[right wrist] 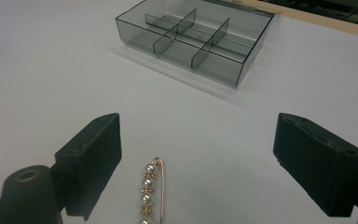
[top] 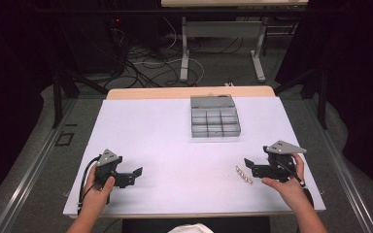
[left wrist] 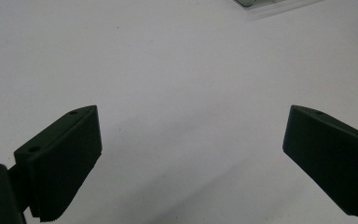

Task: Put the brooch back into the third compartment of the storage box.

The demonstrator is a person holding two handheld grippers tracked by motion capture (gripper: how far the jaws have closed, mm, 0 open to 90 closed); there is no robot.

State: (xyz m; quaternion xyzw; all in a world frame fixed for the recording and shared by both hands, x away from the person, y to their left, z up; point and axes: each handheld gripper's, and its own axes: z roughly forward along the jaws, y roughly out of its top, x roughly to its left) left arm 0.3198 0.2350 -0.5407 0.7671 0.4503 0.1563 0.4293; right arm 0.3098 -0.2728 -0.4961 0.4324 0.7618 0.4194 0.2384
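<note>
A: Pin status?
B: Pearl pin (right wrist: pixel 152 189) lies loose near table's (top: pixel 141 126) right front edge; my right gripper (right wrist: pixel 196 163) spread around it, lined up to pinch.
A: Left?
B: Left gripper (left wrist: pixel 191 158) spread, idle. Compartment tray (right wrist: pixel 193 39) waits toward far edge.

My fingers (right wrist: pixel 95 158) are matte black. The pin (right wrist: pixel 151 189) carries white pearls on gold wire. A smoky grey see-through organizer box (right wrist: pixel 193 39) sits on the white tabletop (top: pixel 165 141).
</note>
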